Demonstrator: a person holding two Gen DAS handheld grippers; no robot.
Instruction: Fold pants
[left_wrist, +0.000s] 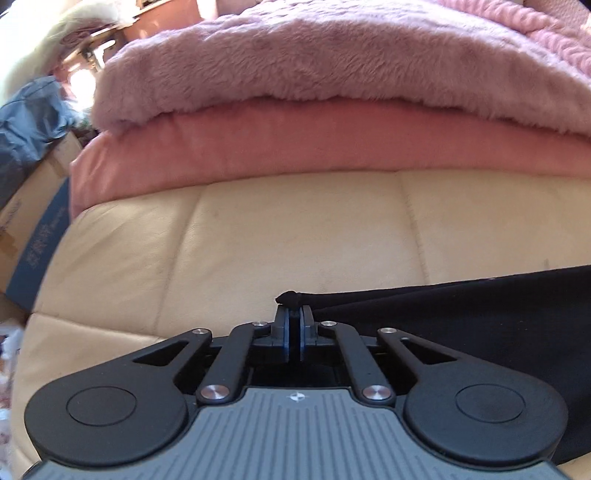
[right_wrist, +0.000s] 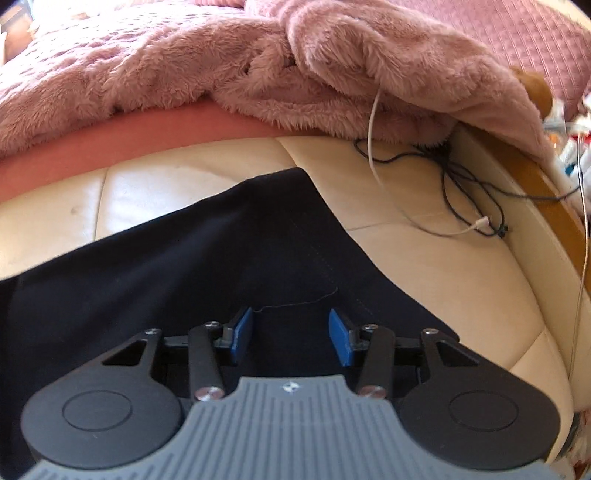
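In the left wrist view, low at the centre, the left gripper (left_wrist: 294, 314) has its blue pads pressed together on a small bunched corner of the black pants (left_wrist: 480, 317). A nub of dark cloth pokes out just above the fingertips. From there the garment runs off flat to the right edge of the frame, lying on the cream quilted bed surface (left_wrist: 258, 236).

In the right wrist view the right gripper (right_wrist: 291, 325) sits about half open at lower centre, with nothing between its pads. It hovers over the middle of the pants (right_wrist: 184, 266), where a loose thread crosses the cloth. The fabric spreads from the lower left up to a corner near mid-frame.

Judging from this, the grasping step is half done: one corner is pinched and the other is not yet taken. The next move calls for the right gripper to reach an edge or corner rather than the flat middle, then close.

Farther back lie tangled cables (right_wrist: 461, 199) at right and the fluffy pink blanket (right_wrist: 258, 74) across the top.
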